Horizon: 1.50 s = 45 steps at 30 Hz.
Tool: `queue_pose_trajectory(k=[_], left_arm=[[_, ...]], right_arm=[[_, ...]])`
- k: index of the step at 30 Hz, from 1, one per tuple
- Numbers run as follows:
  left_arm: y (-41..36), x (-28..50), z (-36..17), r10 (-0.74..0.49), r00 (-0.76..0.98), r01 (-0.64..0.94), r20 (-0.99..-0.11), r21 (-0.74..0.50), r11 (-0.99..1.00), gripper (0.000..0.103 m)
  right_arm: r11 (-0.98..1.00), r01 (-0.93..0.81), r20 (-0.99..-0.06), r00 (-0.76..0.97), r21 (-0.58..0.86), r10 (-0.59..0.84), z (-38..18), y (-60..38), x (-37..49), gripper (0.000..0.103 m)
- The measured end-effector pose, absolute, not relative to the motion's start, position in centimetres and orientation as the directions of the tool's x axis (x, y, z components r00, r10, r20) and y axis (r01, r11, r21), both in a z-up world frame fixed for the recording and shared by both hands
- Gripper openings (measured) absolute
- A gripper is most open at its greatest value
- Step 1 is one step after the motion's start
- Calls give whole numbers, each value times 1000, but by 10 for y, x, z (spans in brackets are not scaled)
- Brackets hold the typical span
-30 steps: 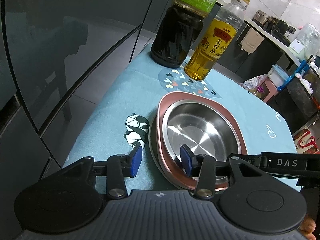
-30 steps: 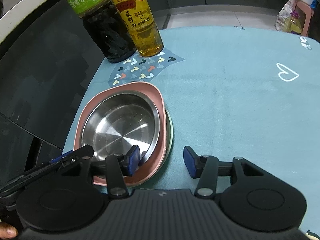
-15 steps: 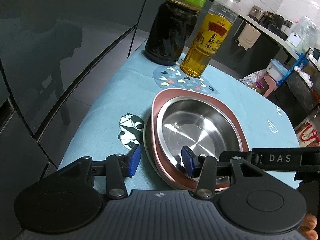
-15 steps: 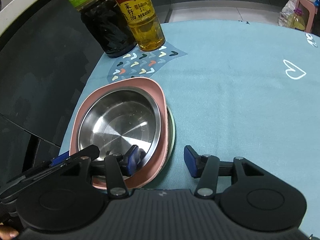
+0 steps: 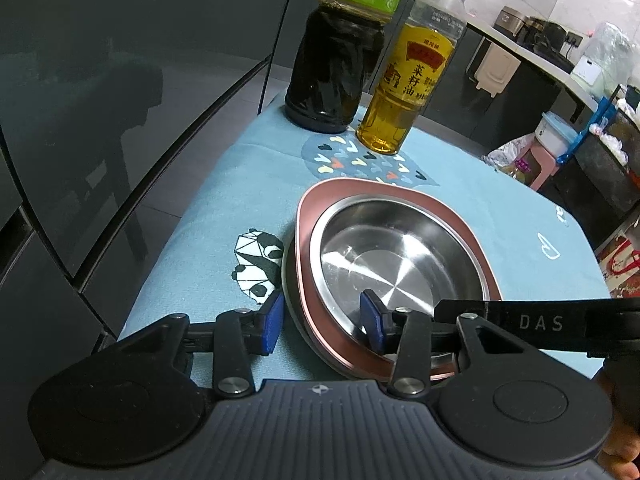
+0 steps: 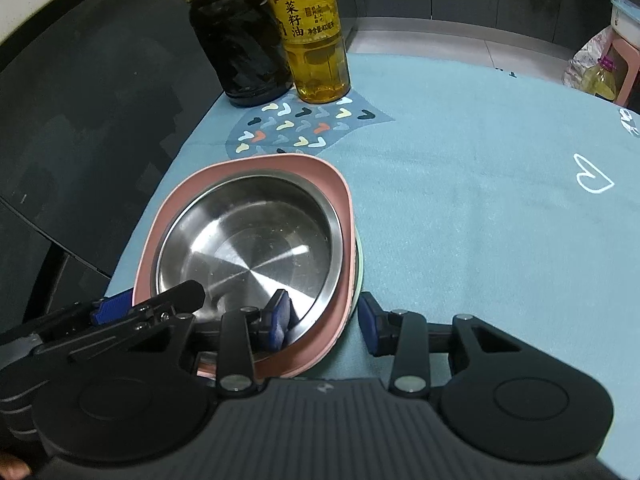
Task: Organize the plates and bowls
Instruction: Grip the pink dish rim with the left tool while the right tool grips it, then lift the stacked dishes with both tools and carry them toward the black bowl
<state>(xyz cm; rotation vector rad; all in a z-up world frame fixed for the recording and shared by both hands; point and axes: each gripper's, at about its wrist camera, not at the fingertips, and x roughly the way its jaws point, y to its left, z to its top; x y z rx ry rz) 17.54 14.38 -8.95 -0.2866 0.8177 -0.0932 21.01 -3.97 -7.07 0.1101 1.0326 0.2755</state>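
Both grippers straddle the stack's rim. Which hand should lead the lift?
Right, probably. The right gripper straddles the pink plate and steel bowl rims together, jaws closing. The left gripper is closing too, but wider apart, not yet pinching.

Dark glossy cabinets, grey tiled floor, cluttered counter

Shiny steel bowl sits upright, nested inside a pink plate with rounded corners, and that's stacked on a pale greenish plate you only catch a sliver of underneath. Whole stack sits on the blue tablecloth right by the table's left edge, close to the near corner.
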Motion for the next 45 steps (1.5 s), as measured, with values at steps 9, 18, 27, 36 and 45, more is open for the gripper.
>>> queue_pose_trajectory(k=[9,18,27,36,45], left_arm=[[142,168,-77,-189,711,-20,-677,-288,958,39],[141,166,-77,-187,700,-25,-689,-284,958,38],[149,169,-89,-197,667,-39,-718,-297,954,35],[148,172,-93,-206,661,-36,-721,-305,952,37],[146,162,-80,-189,690,-45,-699,-301,952,36]], right_arm=[[959,-174,-818,501,223,281,-62,-41,204,26],[954,-196,-801,520,225,296,-53,-43,197,24],[941,-114,-819,468,318,333,-67,-62,209,26],[919,-109,-823,414,379,388,-77,-60,218,28],[938,-158,-818,459,310,348,-67,-53,206,23]])
